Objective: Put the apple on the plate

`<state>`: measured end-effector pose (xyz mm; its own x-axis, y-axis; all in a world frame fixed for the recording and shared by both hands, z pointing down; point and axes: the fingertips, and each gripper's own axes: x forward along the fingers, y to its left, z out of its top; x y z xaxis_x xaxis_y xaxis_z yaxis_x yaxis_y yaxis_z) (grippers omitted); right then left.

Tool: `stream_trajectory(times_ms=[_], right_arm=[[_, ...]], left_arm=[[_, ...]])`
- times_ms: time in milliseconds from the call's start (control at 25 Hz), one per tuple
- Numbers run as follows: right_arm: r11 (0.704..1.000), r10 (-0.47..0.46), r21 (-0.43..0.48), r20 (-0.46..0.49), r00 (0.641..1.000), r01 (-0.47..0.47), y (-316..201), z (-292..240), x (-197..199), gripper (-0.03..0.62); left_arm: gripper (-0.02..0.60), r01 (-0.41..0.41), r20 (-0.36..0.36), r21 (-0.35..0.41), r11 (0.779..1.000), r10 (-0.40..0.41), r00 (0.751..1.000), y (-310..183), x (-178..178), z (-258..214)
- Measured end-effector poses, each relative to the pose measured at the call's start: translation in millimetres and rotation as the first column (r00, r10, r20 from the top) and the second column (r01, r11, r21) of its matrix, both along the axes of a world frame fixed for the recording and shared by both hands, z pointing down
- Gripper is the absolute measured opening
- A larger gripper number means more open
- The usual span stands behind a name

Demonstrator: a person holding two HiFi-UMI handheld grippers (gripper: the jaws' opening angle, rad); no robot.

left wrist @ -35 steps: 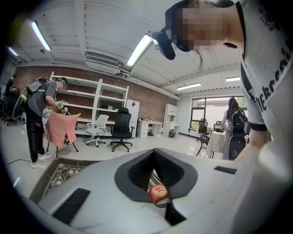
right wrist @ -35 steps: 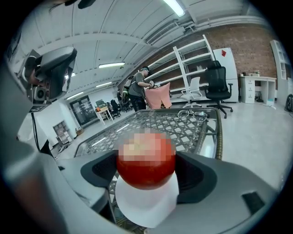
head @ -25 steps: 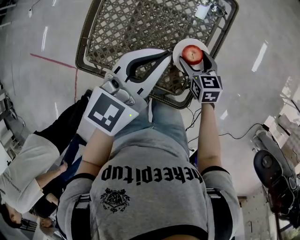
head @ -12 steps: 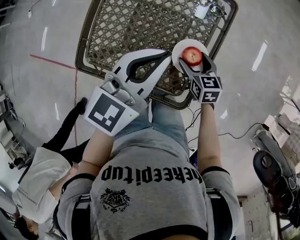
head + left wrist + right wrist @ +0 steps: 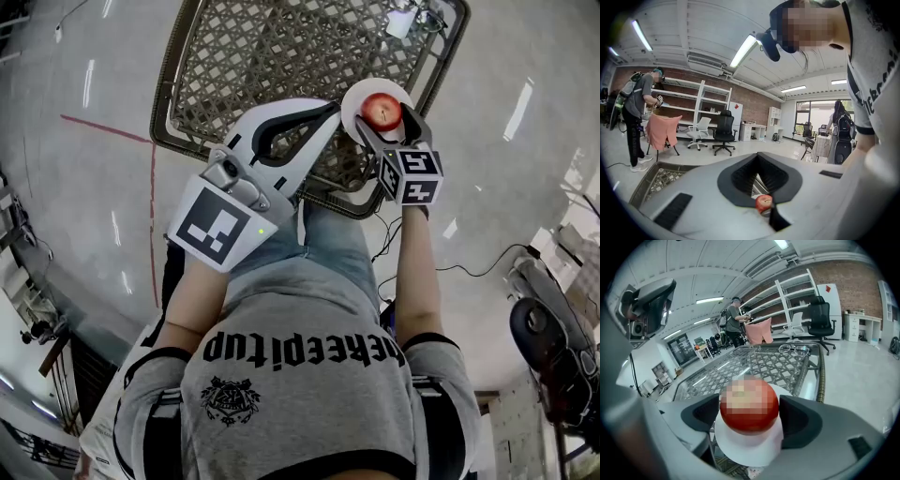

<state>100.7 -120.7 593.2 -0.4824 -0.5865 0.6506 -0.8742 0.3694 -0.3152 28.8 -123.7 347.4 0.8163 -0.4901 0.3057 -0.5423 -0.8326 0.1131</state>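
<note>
A red apple (image 5: 382, 110) rests on a small white plate (image 5: 354, 94) at the near right corner of the lattice table (image 5: 281, 47). My right gripper (image 5: 384, 118) straddles the apple. Its jaws have just been opening, and the apple (image 5: 749, 404) sits between the dark pads (image 5: 701, 416) with a gap on each side, on the plate (image 5: 740, 453). My left gripper (image 5: 330, 111) hovers to the left of the plate, its fingertips together with nothing in them. In the left gripper view the apple (image 5: 763, 203) shows through the loop of the left gripper (image 5: 757, 157).
A pair of glasses (image 5: 794, 348) lies at the far end of the table (image 5: 764, 362). A person (image 5: 640, 108) stands by a chair draped with pink cloth (image 5: 663, 131). Office chairs (image 5: 724, 133) and white shelves (image 5: 708, 108) line the brick wall. A cable (image 5: 469, 267) runs over the floor.
The right jaws stand slightly wider around the apple. The bystander at the lower left of the head view has walked out of sight. Both grippers stayed where they were.
</note>
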Motion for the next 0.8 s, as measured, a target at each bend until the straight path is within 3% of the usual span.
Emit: stream_trajectory(times_ms=[400,480,680,800], right_arm=[[0.998,0.045,0.05,0.027,0.999,-0.047,-1.8,-25.3,4.2,0.425],[0.996,0.062,0.063,0.043,0.997,-0.064,0.2,-34.0,8.1,0.386],[0.988,0.108,0.104,0.082,0.991,-0.116,8.4,-63.2,15.7,0.373],[0.978,0.143,0.138,0.089,0.986,-0.154,13.5,-78.9,16.6,0.273]], left_arm=[[0.012,-0.035,-0.012,0.018,0.999,0.035,0.999,3.2,4.7,-6.9],[0.012,-0.046,-0.014,0.021,0.999,0.046,0.999,5.5,9.0,-9.4],[0.012,-0.09,-0.031,0.04,0.995,0.091,0.995,14.8,17.8,-22.8],[0.012,-0.126,-0.042,0.046,0.991,0.128,0.991,18.6,18.6,-25.7]])
